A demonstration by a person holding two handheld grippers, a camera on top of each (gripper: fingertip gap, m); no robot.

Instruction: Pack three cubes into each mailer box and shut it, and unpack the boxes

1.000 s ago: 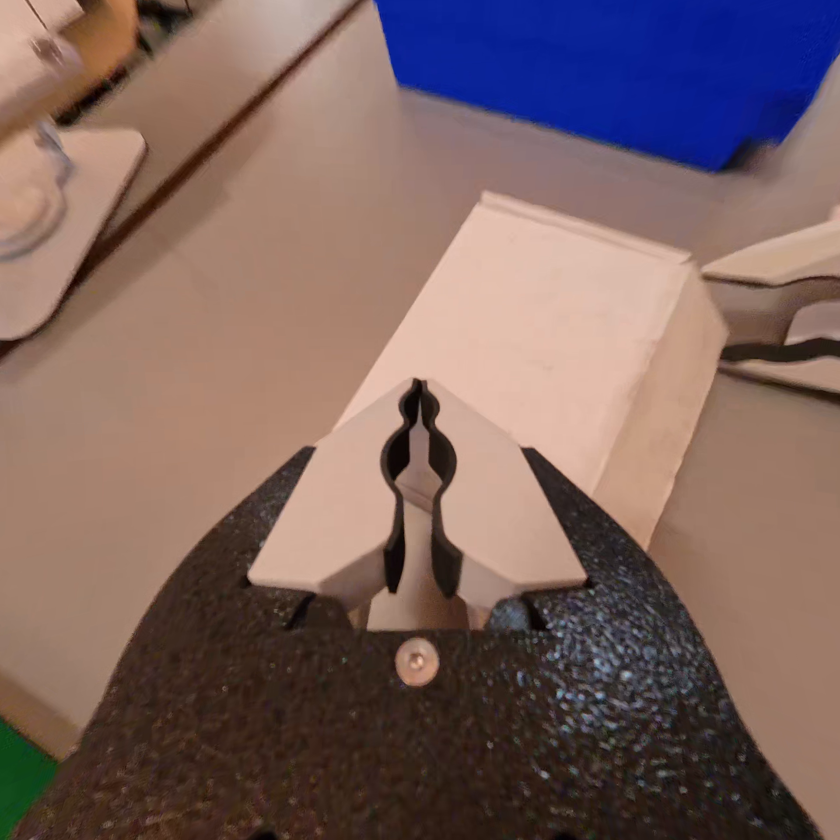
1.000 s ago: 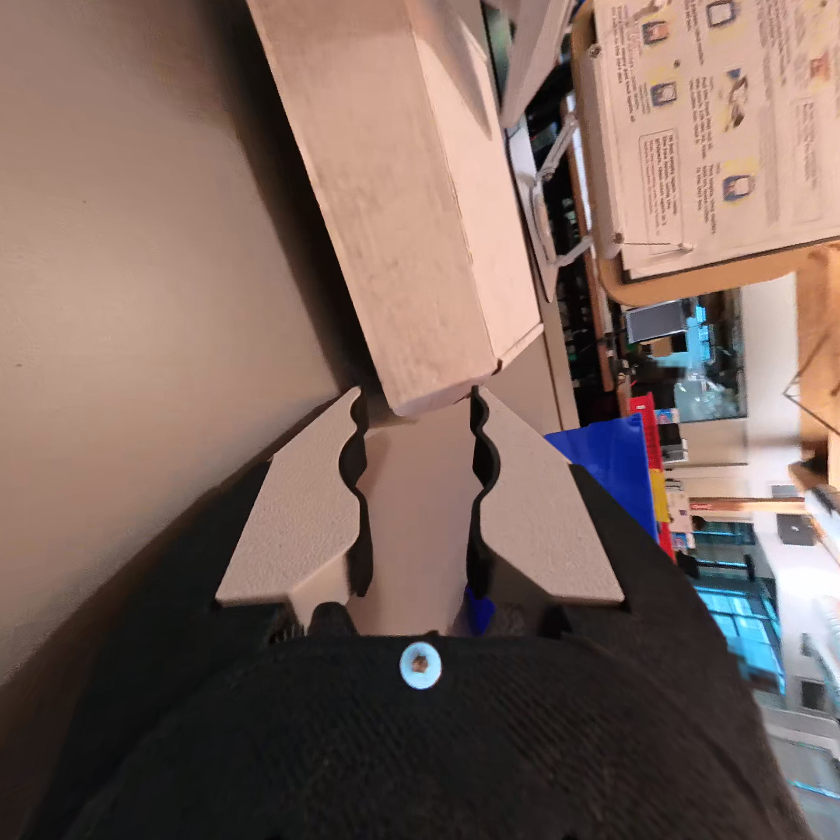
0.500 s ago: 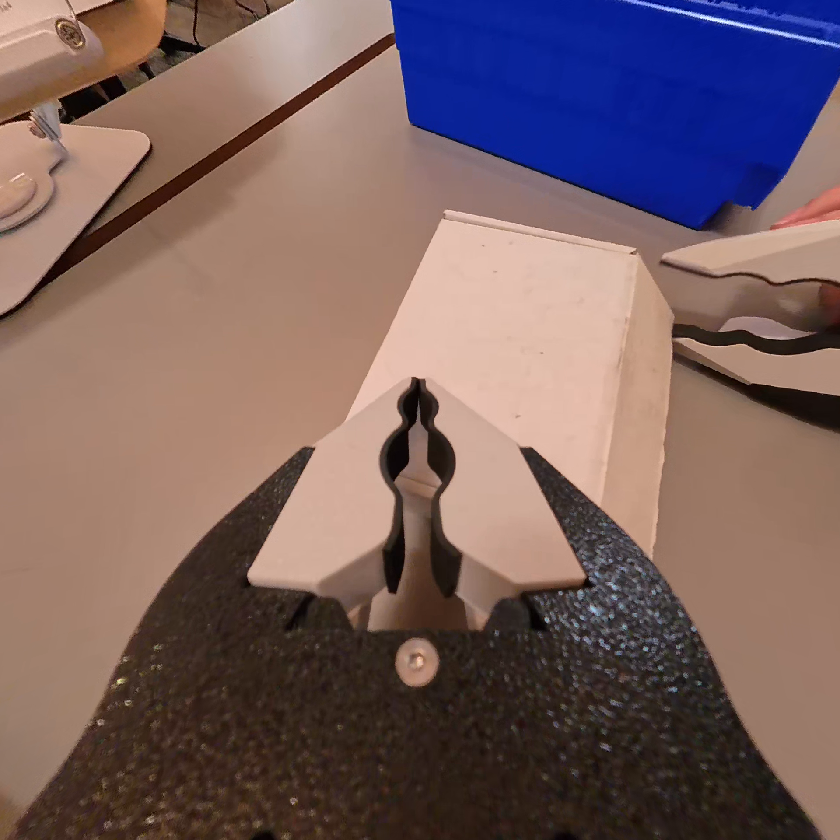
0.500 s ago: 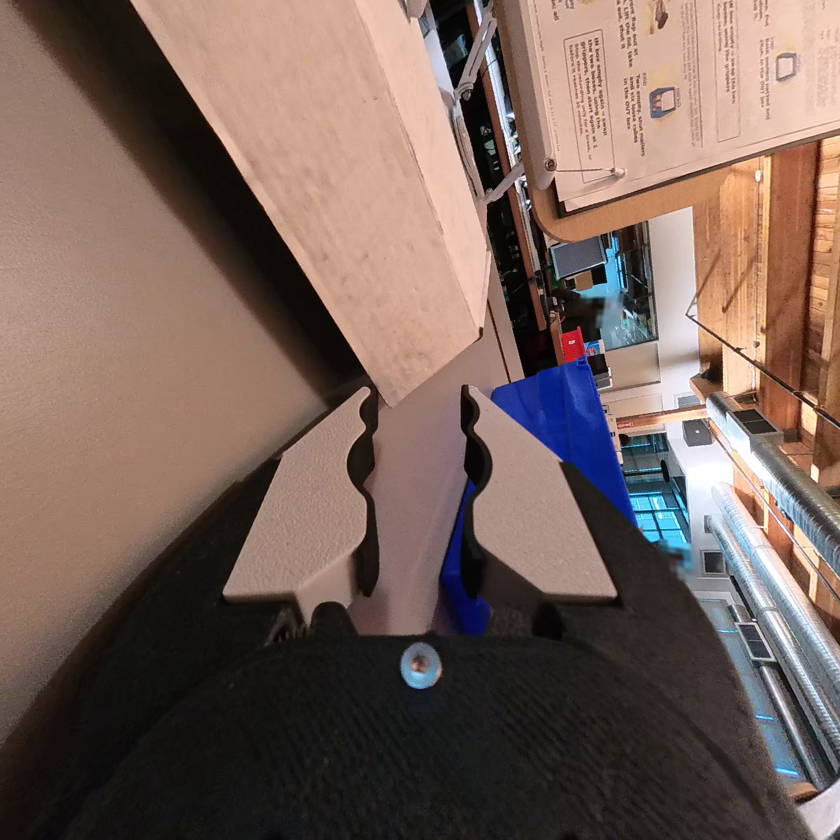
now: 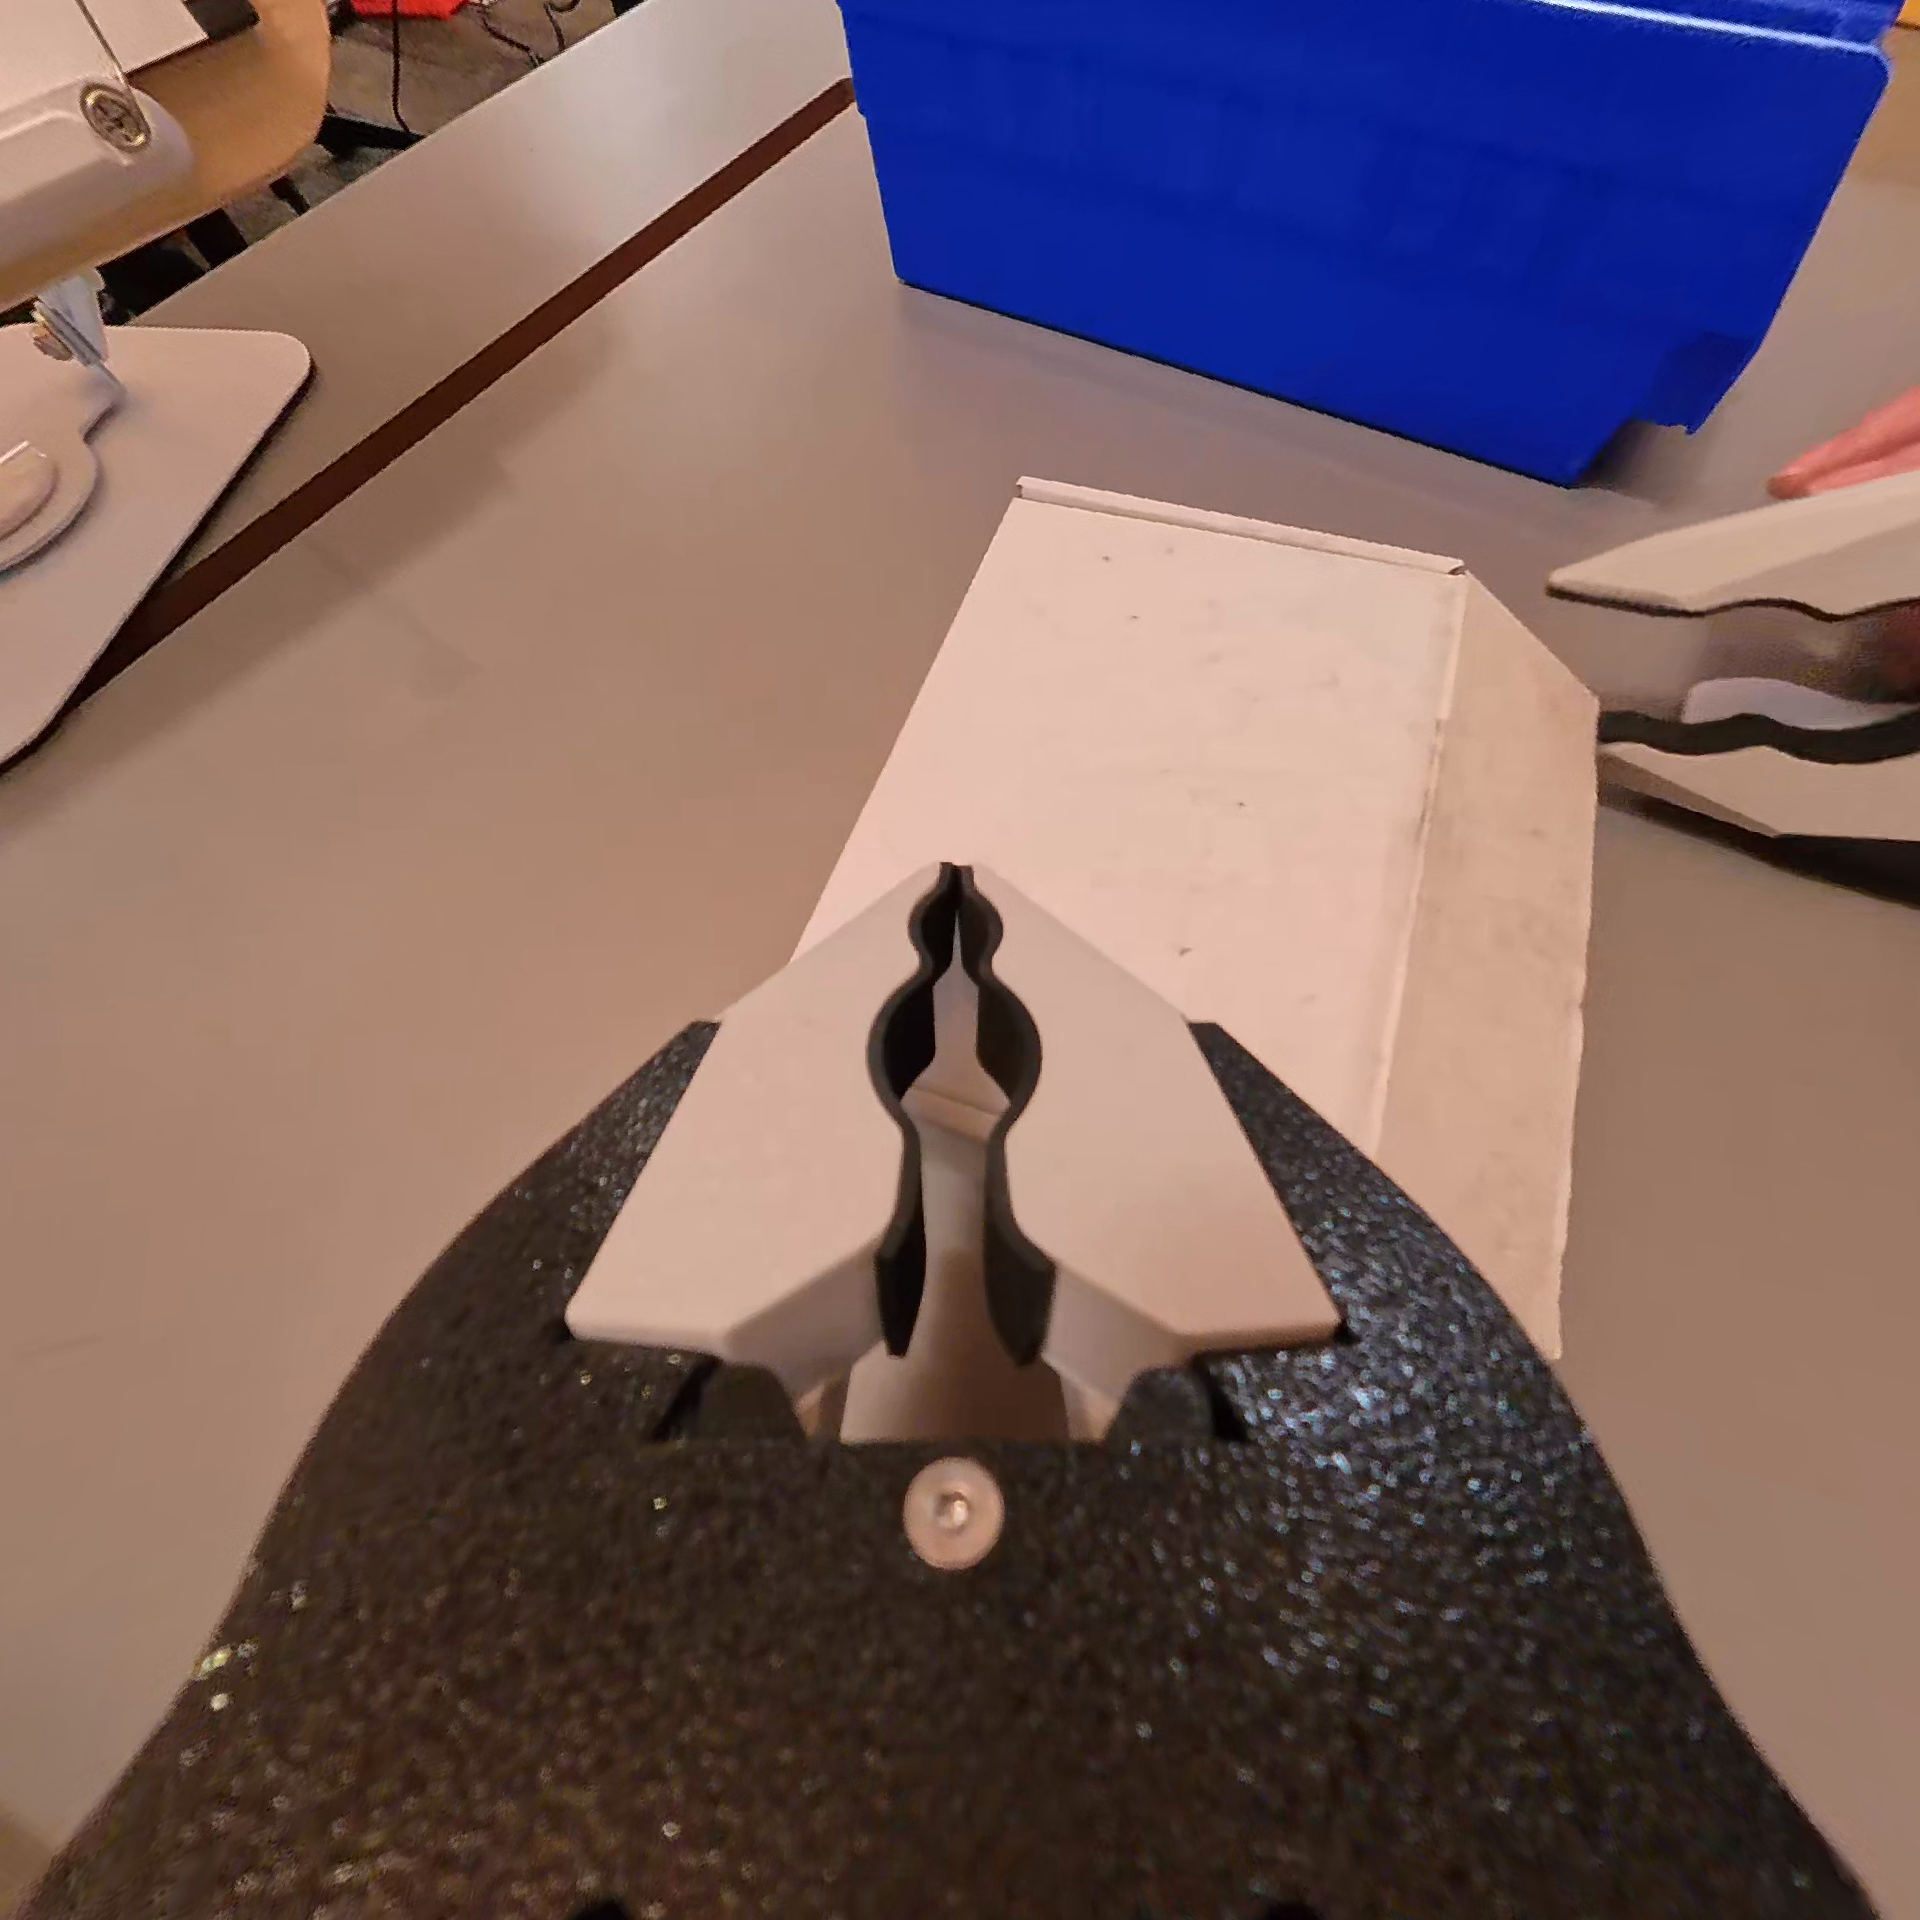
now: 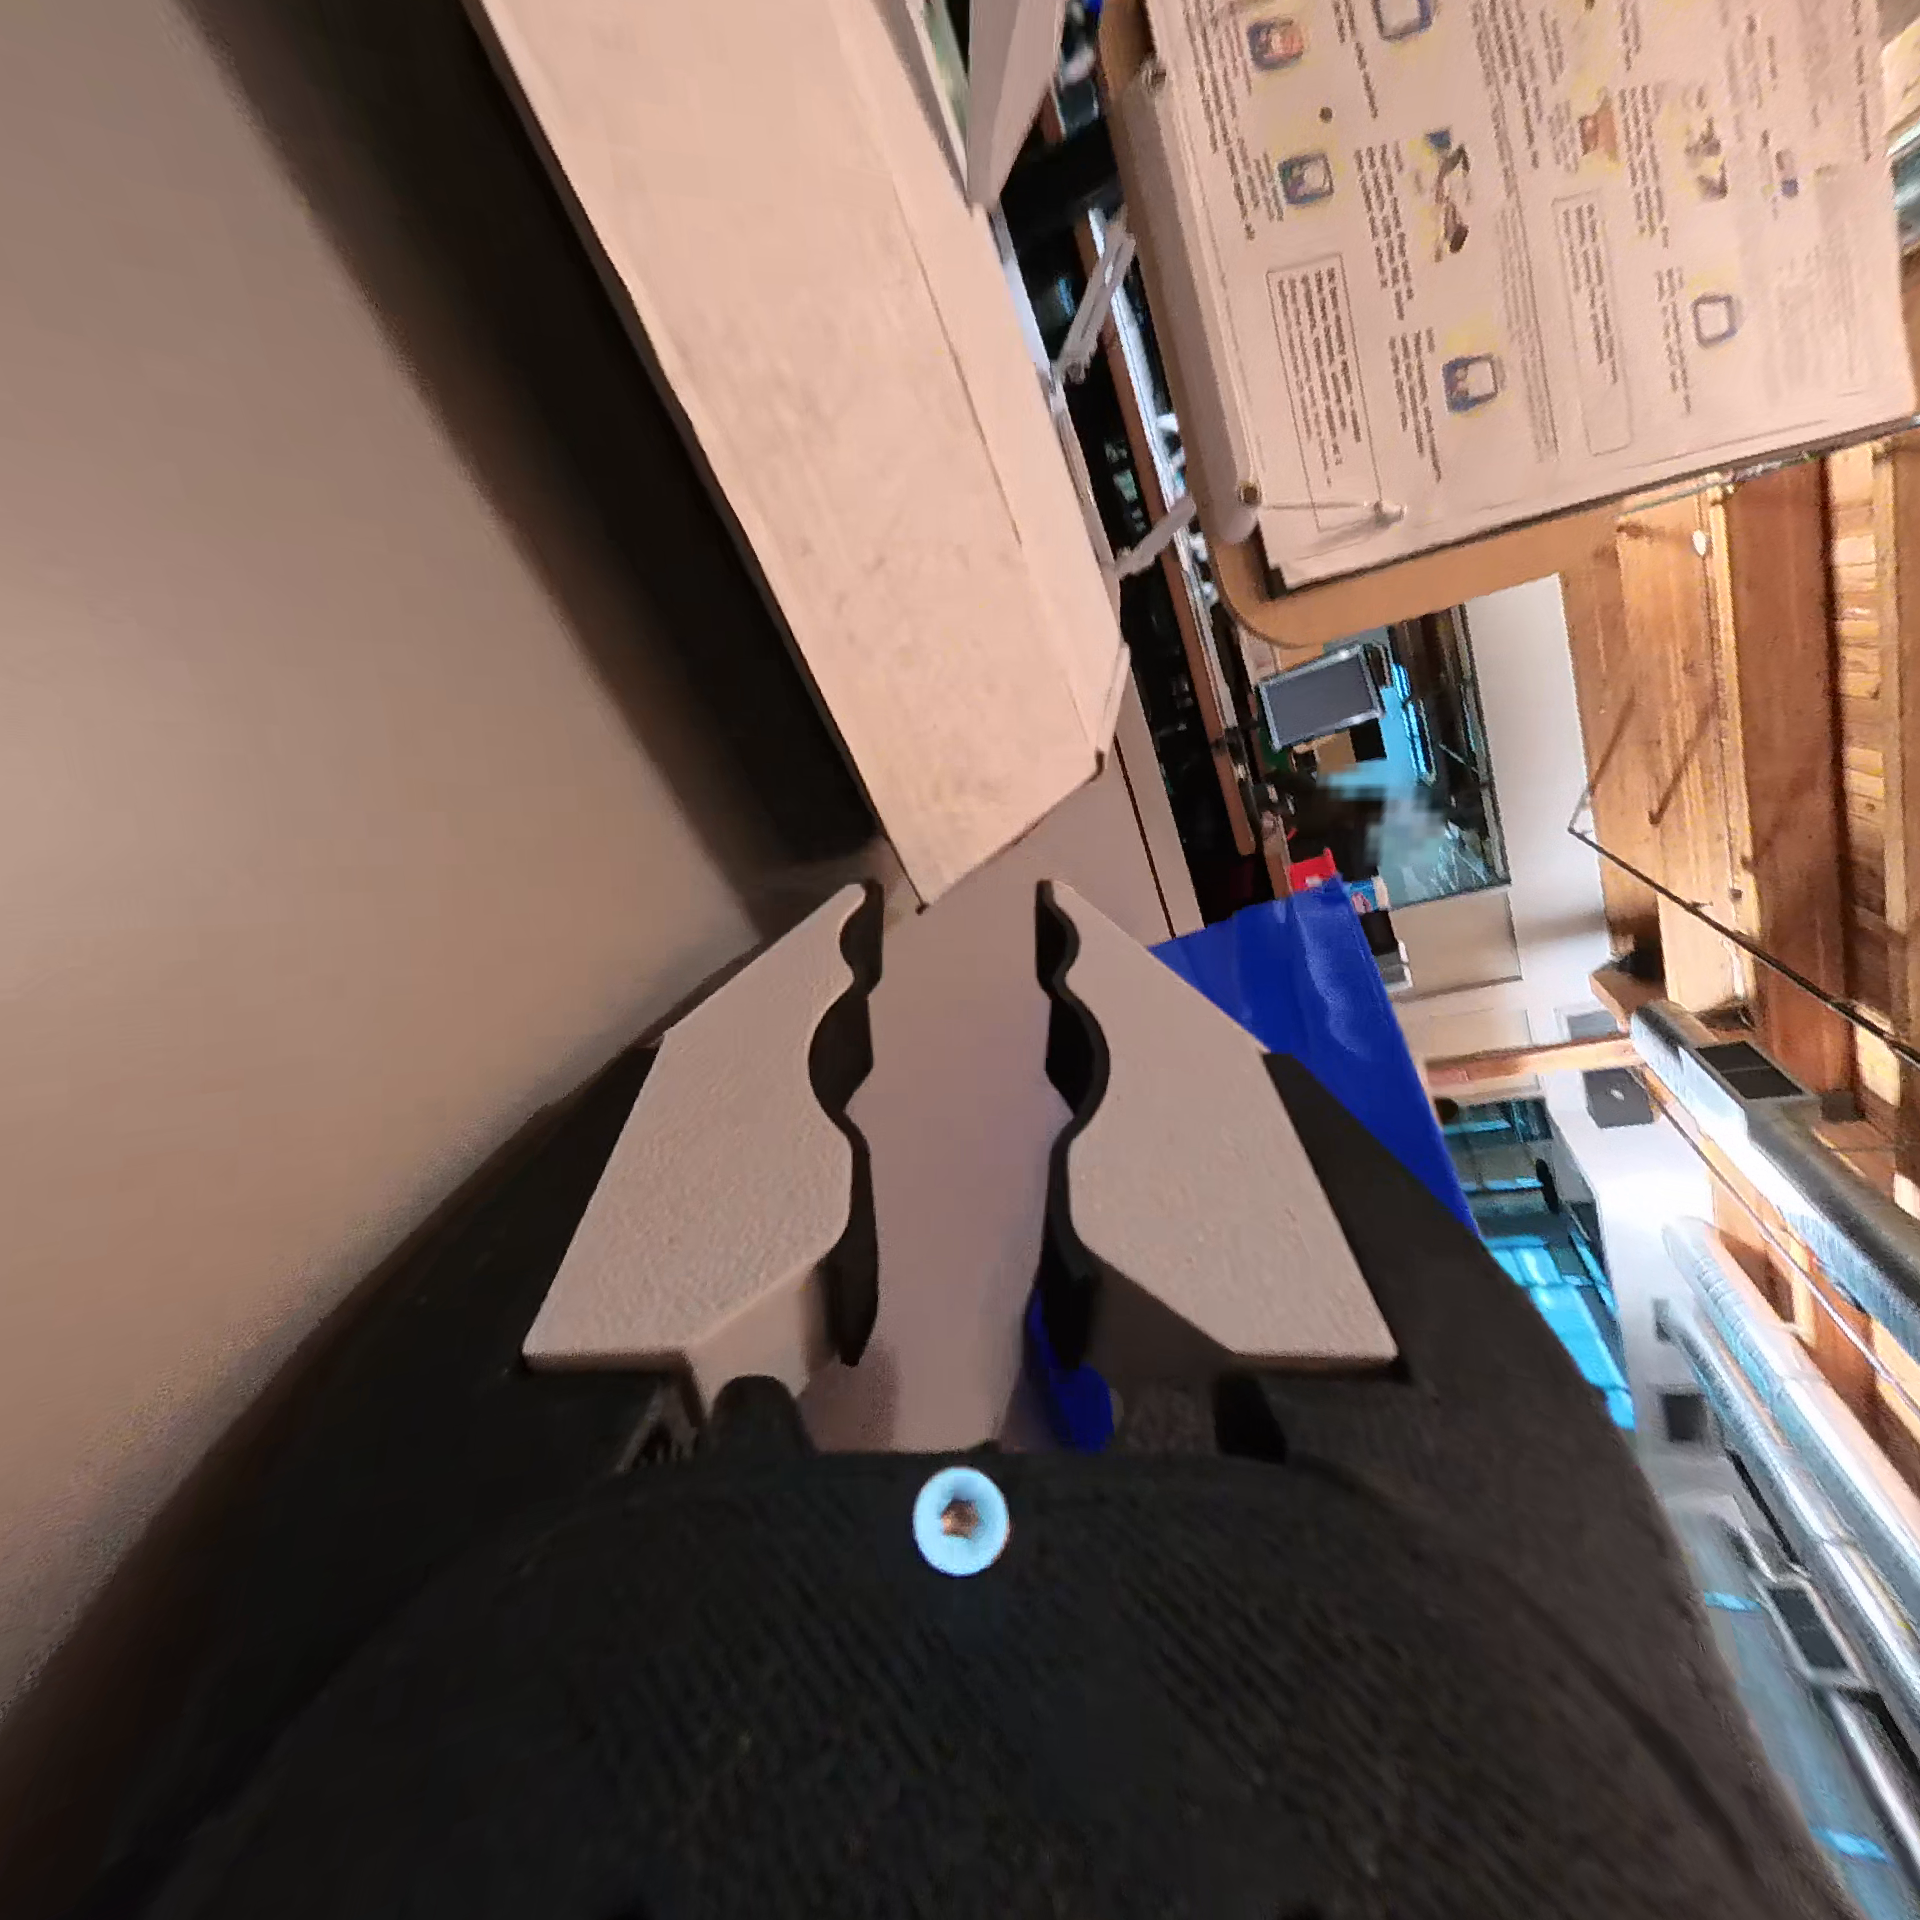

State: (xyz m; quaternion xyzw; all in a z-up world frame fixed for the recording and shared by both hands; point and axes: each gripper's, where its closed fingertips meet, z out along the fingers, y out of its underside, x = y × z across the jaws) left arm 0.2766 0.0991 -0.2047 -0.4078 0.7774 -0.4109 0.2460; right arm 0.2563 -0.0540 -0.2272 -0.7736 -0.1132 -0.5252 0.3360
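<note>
A closed white mailer box lies flat on the grey table. My left gripper is shut and empty, with its tips over the near end of the box lid. My right gripper is open and empty and is rolled on its side. Its tips are just short of the corner of the box. It also shows in the left wrist view, beside the box's right side and a small gap away. No cubes are in view.
A blue bin stands behind the box and also shows in the right wrist view. A white stand base sits at the far left past a dark table seam. A board with printed sheets stands beyond the table.
The box corner was between my right gripper's fingers; the gripper has backed off and the corner now lies just ahead of its tips. The left gripper stays shut over the box.
</note>
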